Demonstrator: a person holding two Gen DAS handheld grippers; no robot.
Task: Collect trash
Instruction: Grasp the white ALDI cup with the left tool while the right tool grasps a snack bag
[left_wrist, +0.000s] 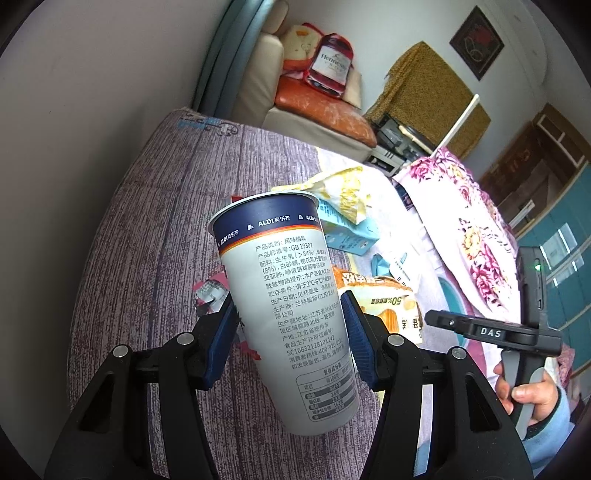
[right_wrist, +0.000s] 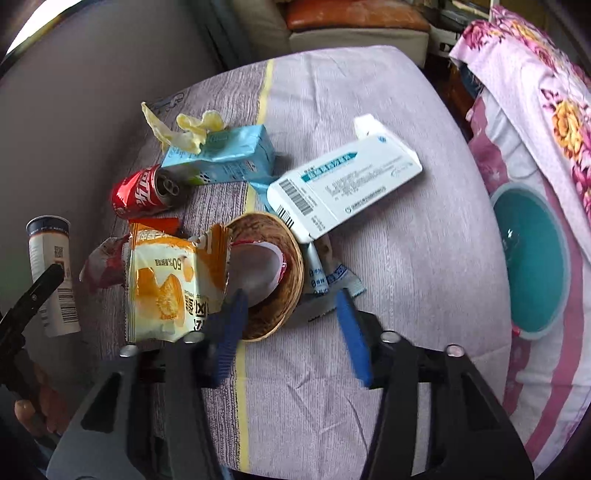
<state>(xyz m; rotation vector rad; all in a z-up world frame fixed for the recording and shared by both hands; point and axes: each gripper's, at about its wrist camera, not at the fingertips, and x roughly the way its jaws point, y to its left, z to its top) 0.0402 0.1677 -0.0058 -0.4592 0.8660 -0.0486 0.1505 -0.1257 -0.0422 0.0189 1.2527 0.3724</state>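
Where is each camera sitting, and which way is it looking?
Left wrist: on the left gripper, looking along its jaws at the yogurt cup they hold, bed behind; the person's right hand shows.
Right wrist: on the right gripper, looking down at trash on the bed: cola can, white box; its jaws are open.
Shared: yogurt cup, orange snack wrapper.

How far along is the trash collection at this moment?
Early stage. Nothing visibly binned: the teal basin looks empty. In hand: the left gripper is shut on the yogurt cup. The right gripper is open over the paper bowl. Left on the bed: cola can, blue carton, orange wrapper, white box.
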